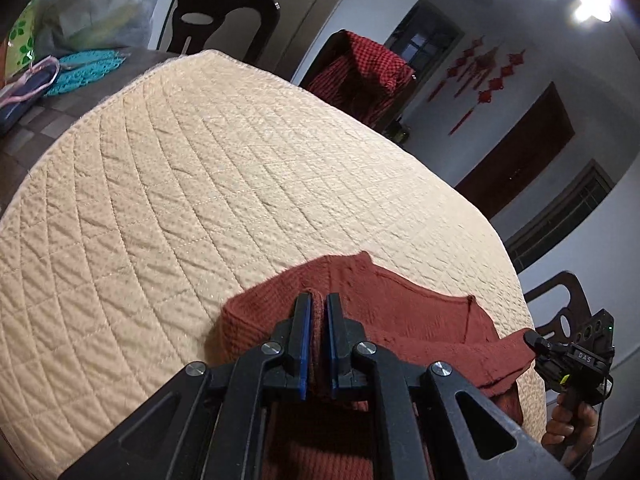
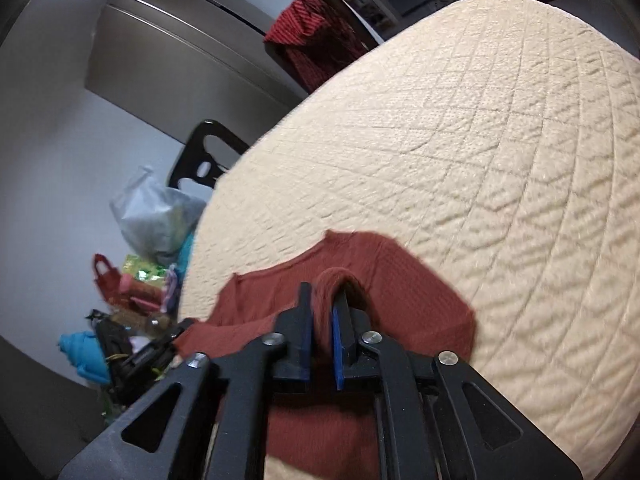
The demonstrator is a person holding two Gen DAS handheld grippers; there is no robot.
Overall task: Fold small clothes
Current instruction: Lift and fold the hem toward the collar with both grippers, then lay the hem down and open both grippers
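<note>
A rust-red knit garment (image 1: 404, 316) lies at the near edge of a cream quilted cover (image 1: 200, 184). My left gripper (image 1: 319, 300) is shut on a fold of the garment between its blue pads. In the left wrist view my right gripper (image 1: 534, 338) pinches the garment's far right corner. In the right wrist view my right gripper (image 2: 323, 294) is shut on a bunched fold of the garment (image 2: 400, 300), and the left gripper (image 2: 182, 326) holds its other corner at the left. The garment hangs stretched between the two grippers, partly lifted off the cover (image 2: 460, 152).
A dark chair (image 1: 216, 16) and another with a red checked cloth (image 1: 360, 76) stand behind the table. Teal mats (image 1: 84, 68) and a plastic bag (image 1: 92, 4) lie far left. A chair back (image 1: 560, 304) stands right of the table. Bags (image 2: 152, 216) pile at the left.
</note>
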